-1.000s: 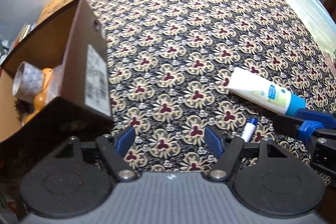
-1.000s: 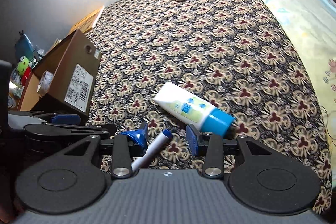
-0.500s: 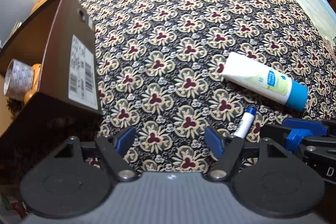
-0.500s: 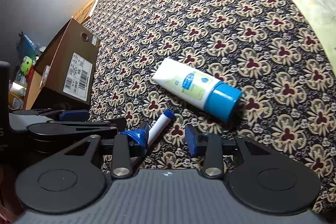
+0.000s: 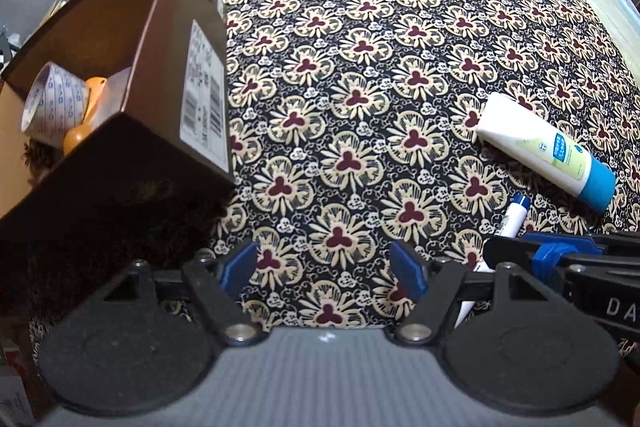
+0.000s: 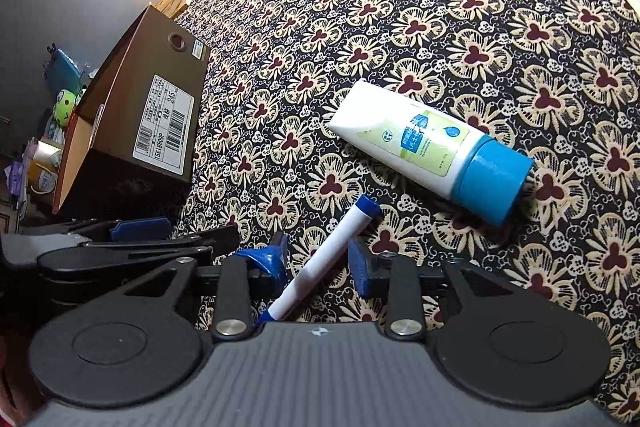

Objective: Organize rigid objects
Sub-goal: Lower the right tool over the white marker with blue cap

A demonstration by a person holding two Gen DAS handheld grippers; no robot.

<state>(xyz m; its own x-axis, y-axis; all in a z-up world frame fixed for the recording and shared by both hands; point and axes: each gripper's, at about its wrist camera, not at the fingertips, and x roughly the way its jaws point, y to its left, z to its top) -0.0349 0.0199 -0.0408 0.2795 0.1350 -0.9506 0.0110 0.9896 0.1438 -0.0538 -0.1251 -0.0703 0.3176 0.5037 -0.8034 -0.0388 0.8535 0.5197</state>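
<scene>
While the left gripper (image 5: 324,269) hovers with jaws spread wide over the patterned cloth (image 5: 360,67), a brown box (image 5: 176,67) stands to its left (a tape roll (image 5: 54,105) inside). From the right wrist, the right gripper (image 6: 318,263) straddles a white marker (image 6: 324,259), jaws apart, not yet pinching; a blue-capped tube (image 6: 424,147) lies just beyond.

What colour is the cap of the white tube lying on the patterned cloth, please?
The cap is bright blue, clearest in the right wrist view.
</scene>
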